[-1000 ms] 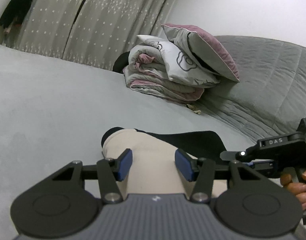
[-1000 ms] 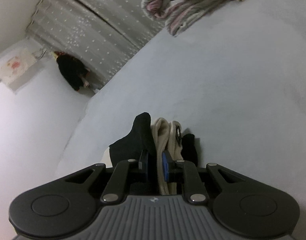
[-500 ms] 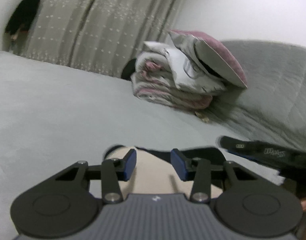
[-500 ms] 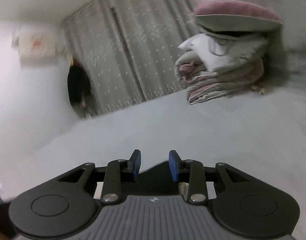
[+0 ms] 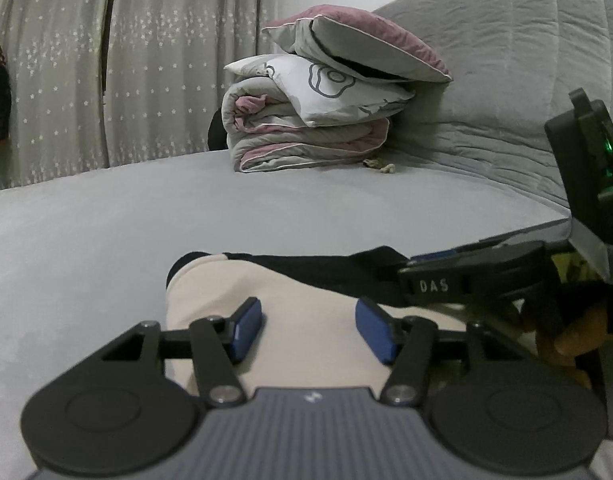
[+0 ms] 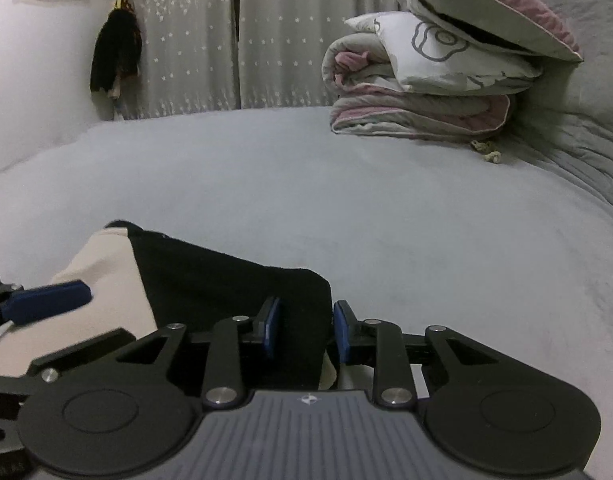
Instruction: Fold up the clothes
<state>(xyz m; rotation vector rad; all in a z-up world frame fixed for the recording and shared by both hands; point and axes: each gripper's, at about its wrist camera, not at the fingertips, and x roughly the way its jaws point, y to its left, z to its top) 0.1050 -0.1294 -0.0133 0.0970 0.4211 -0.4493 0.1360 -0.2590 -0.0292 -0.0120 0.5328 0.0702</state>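
The jaws of the left gripper (image 5: 308, 330) are opening, their blue pads wide apart above the soft cream part of a folded garment (image 5: 306, 304), not pressing it. The jaws of the right gripper (image 6: 304, 330) are closing, with the garment's black corner between the pads; whether they pinch the cloth cannot be told. The garment lies flat on a smooth grey bed (image 6: 386, 208). Far back sit a rolled quilt (image 5: 306, 140) and a plump pillow (image 5: 366, 52), before star-dotted curtains (image 5: 146, 60).
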